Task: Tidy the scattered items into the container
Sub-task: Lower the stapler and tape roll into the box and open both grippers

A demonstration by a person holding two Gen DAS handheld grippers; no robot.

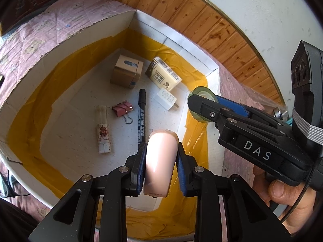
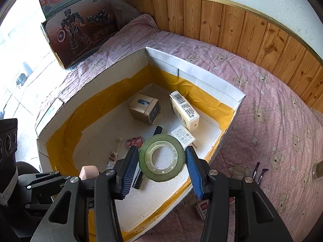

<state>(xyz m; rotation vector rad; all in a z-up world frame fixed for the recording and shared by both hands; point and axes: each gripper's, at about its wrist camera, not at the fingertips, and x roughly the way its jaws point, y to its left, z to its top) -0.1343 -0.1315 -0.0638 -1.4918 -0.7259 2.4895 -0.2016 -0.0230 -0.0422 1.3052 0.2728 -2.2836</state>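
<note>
Both sets of jaws are closed on something above the white container point(image 2: 193, 74) with its yellow tape lining: the left gripper point(image 1: 160, 159) pinches a pale pink rounded case point(image 1: 159, 161), the right gripper point(image 2: 161, 161) clamps a green tape roll point(image 2: 161, 158) across its rim. On the container's floor lie a brown box point(image 1: 126, 73), a cream pack point(image 1: 163, 74), a white charger point(image 1: 167, 99), a black marker point(image 1: 142, 117), a pink binder clip point(image 1: 122, 109) and a small tube point(image 1: 103, 128).

the black marker point(image 2: 139, 173) lies mostly hidden behind the tape roll point(image 2: 162, 158); the small red-and-white box point(image 2: 201, 209) is half covered by the right gripper point(image 2: 161, 167).
</note>
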